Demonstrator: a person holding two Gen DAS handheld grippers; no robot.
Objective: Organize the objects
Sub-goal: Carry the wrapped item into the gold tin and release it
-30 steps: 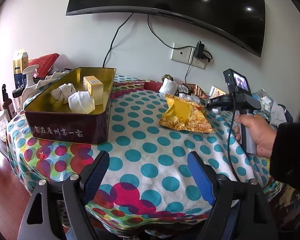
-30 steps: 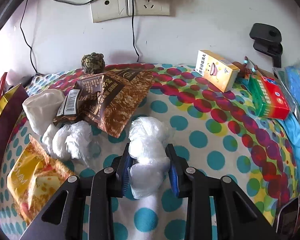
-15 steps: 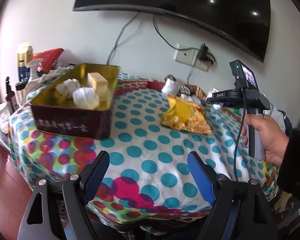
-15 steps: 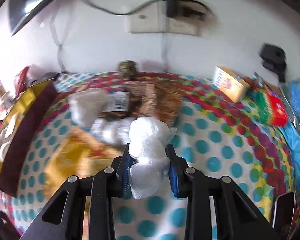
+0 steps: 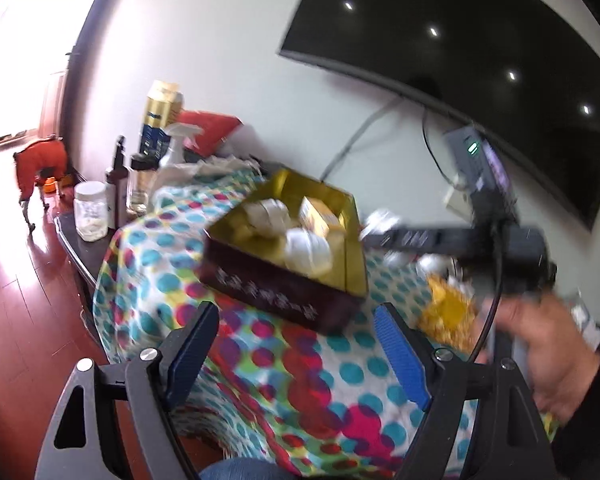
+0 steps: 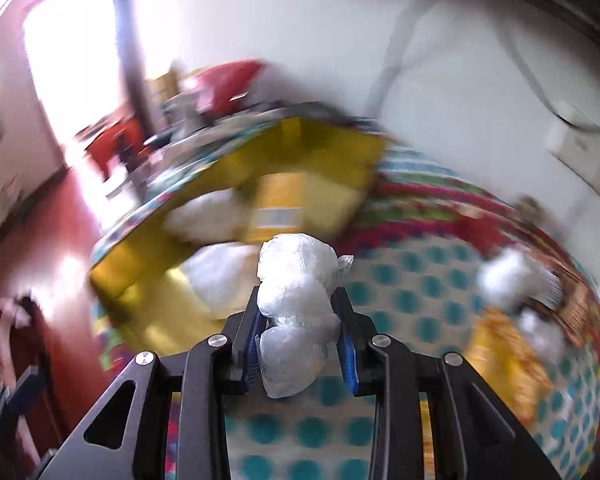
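My right gripper (image 6: 300, 332) is shut on a white plastic-wrapped bundle (image 6: 296, 312) and holds it above the dotted tablecloth (image 6: 412, 304), just right of the gold tin (image 6: 220, 184). The tin (image 5: 292, 252) has dark red sides and holds white bundles (image 5: 306, 250) and a yellow box (image 5: 320, 218). My left gripper (image 5: 296, 352) is open and empty, off the table's near edge, in front of the tin. The right gripper's handle and the hand (image 5: 548, 340) show blurred at the right of the left wrist view.
A yellow snack bag (image 5: 448, 316) lies right of the tin. Bottles and a jar (image 5: 90, 210) stand at the table's left end. More white bundles (image 6: 508, 276) and a brown packet lie at the far right. Red wooden floor (image 5: 16, 300) lies to the left.
My right gripper has swung left with the bundle, from the table's right side to beside the tin. My left gripper has turned left and tilted; it stays open.
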